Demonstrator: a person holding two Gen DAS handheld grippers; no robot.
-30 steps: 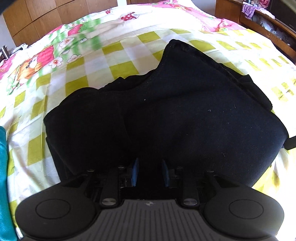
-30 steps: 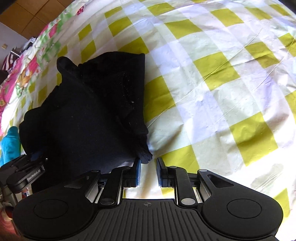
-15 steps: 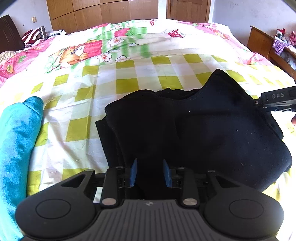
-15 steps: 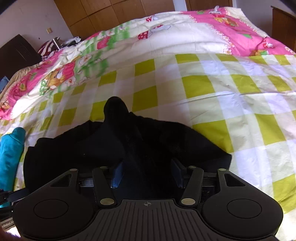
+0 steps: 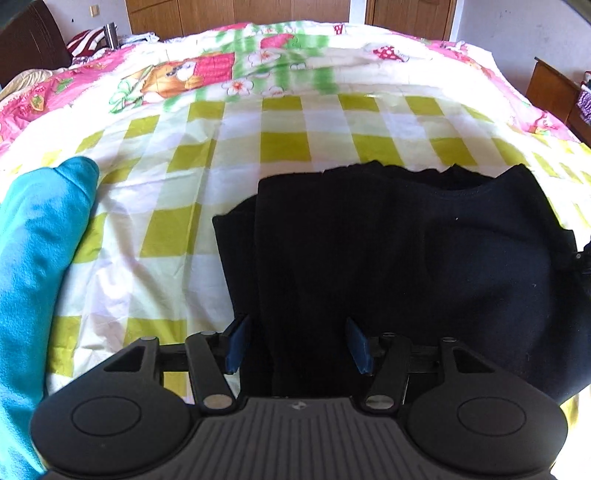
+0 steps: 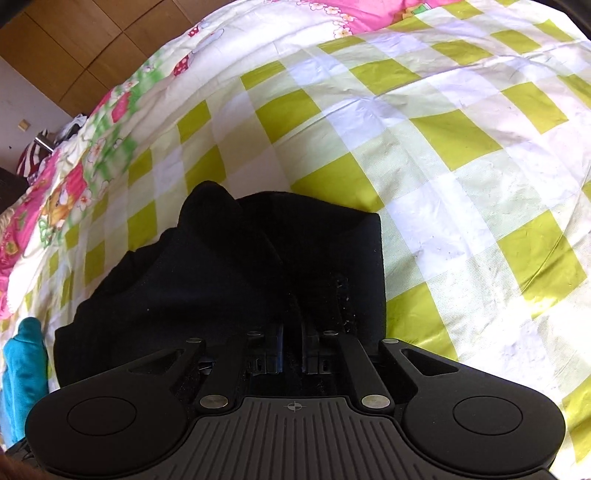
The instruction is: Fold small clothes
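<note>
Sunlight falls across a bed (image 5: 284, 147) spread with a yellow-and-white checked sheet (image 6: 443, 129) and a pink cartoon quilt (image 5: 184, 74) toward its far edge, with wooden wardrobe doors (image 5: 236, 14), a white wall (image 5: 491, 26) and a brown cabinet (image 5: 550, 92) beyond.

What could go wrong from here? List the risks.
1. The right tool is shut on the black garment while the left tool is open around its near edge; a pull by the right alone may drag the fold askew.
2. Layers at the left edge look uneven, so they may slip apart.
3. The blue cloth lies beside the garment and could get caught in a sweep.
</note>
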